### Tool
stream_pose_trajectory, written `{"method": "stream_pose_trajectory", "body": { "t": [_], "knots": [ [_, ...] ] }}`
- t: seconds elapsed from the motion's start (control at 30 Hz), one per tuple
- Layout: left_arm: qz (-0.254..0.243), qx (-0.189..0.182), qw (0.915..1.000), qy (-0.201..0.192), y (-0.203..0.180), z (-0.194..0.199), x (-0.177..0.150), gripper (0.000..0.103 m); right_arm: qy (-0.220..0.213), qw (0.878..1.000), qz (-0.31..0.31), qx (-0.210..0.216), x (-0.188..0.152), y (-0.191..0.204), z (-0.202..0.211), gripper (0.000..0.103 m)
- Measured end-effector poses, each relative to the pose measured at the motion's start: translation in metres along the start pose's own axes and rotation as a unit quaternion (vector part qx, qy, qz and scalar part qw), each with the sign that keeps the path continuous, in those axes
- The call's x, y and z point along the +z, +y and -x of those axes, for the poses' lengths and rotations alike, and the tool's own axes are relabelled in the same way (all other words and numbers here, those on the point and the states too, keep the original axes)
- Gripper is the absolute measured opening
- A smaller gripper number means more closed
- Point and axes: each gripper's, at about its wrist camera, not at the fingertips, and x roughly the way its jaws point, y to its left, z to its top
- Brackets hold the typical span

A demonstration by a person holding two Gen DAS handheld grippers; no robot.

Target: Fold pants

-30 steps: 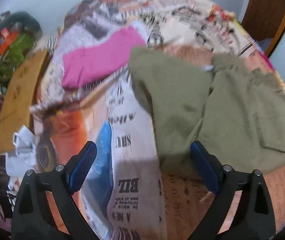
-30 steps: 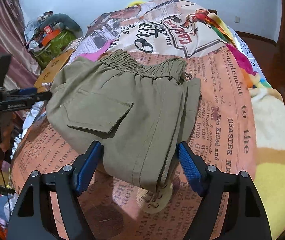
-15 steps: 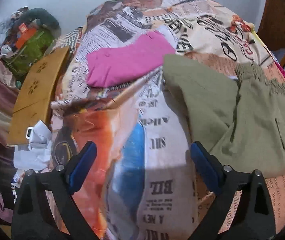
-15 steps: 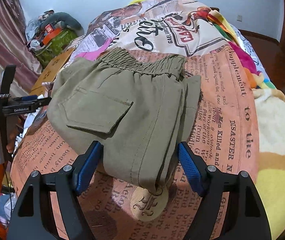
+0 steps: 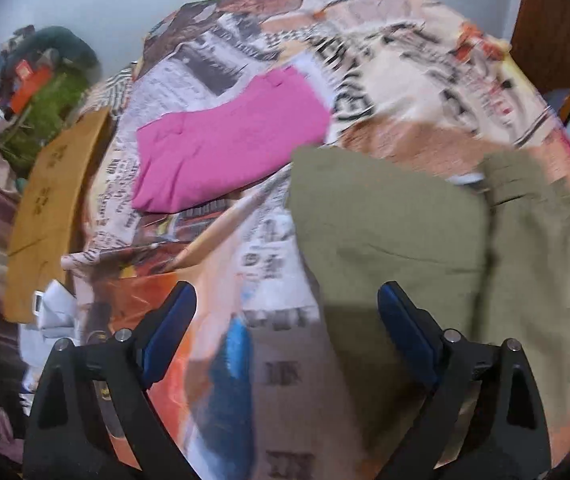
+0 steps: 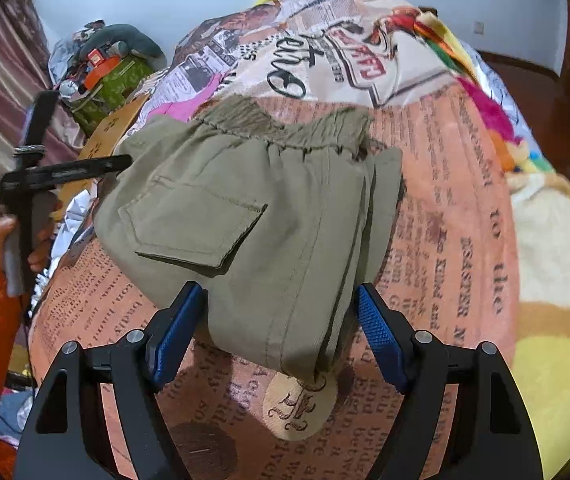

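The folded green pants (image 6: pixel 269 216) lie on the bed (image 6: pixel 465 264) with its newspaper-print cover. The right tongs (image 6: pixel 277 332) are wide apart over the near end of the pants, holding nothing. The left tongs (image 5: pixel 285 328) are wide apart too, beside the pants, near a folded pink cloth (image 5: pixel 229 152).

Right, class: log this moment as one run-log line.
left tool: open, empty | right tool: open, empty | olive-green cotton pants: folded on newspaper-print bedspread

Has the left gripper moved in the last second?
Yes. In the right wrist view the left gripper now sits higher and closer to the olive pants, which lie unchanged on the bedspread. Its fingers are spread open.
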Motion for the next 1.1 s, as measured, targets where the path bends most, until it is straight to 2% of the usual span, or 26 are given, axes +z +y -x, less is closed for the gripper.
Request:
{"method": "stream_pose_trajectory", "body": {
  "t": [0.13, 0.17, 0.2, 0.23, 0.3, 0.4, 0.53, 0.63, 0.77, 0.87, 0.93, 1.0, 1.03, 1.1],
  "knots": [
    [0.037, 0.009, 0.9993, 0.006, 0.035, -0.010, -0.003, 0.094, -0.001, 1.000, 0.000, 0.007, -0.001, -0.002, 0.001, 0.075],
    [0.043, 0.018, 0.9989, 0.010, 0.042, -0.012, -0.003, 0.093, -0.001, 1.000, -0.001, 0.008, -0.001, -0.002, 0.000, 0.075],
    [0.050, 0.045, 0.9975, 0.019, 0.053, -0.014, -0.001, 0.093, -0.002, 1.000, -0.002, 0.009, -0.002, -0.002, 0.000, 0.075],
    [0.055, 0.052, 0.9968, 0.026, 0.060, -0.016, -0.001, 0.089, -0.002, 1.000, -0.003, 0.008, -0.002, -0.002, 0.000, 0.075],
    [0.069, 0.035, 0.9963, 0.038, 0.073, -0.014, -0.001, 0.086, -0.004, 1.000, -0.004, 0.007, -0.002, -0.001, 0.001, 0.075],
    [0.079, 0.009, 0.9966, 0.023, 0.077, 0.004, -0.001, 0.086, -0.004, 1.000, -0.008, 0.007, 0.000, -0.001, 0.004, 0.075],
    [0.055, -0.038, 0.9978, -0.002, 0.052, 0.034, 0.005, 0.087, -0.035, 0.999, 0.007, -0.001, 0.010, 0.005, 0.021, 0.075],
    [0.029, -0.058, 0.9978, -0.015, 0.023, 0.047, 0.016, 0.087, -0.061, 0.998, 0.022, -0.010, 0.023, 0.008, 0.033, 0.075],
    [-0.006, -0.096, 0.9949, -0.031, -0.016, 0.058, 0.026, 0.089, -0.069, 0.997, 0.028, -0.023, 0.038, 0.002, 0.030, 0.074],
    [-0.029, -0.109, 0.9933, -0.025, -0.044, 0.053, 0.032, 0.089, -0.057, 0.998, 0.025, -0.025, 0.048, -0.008, 0.015, 0.065],
    [-0.038, -0.112, 0.9928, -0.014, -0.058, 0.045, 0.033, 0.089, -0.044, 0.999, 0.019, -0.023, 0.053, -0.015, 0.006, 0.050],
    [-0.043, -0.115, 0.9924, -0.007, -0.069, 0.038, 0.034, 0.089, -0.030, 0.999, 0.011, -0.019, 0.058, -0.023, -0.006, 0.043],
    [-0.046, -0.112, 0.9926, -0.006, -0.073, 0.035, 0.034, 0.089, -0.024, 0.999, 0.008, -0.020, 0.060, -0.026, -0.013, 0.042],
    [-0.063, -0.079, 0.9949, -0.001, -0.083, 0.026, 0.032, 0.089, -0.013, 1.000, 0.011, -0.024, 0.062, -0.030, -0.023, 0.037]
  ]
}}
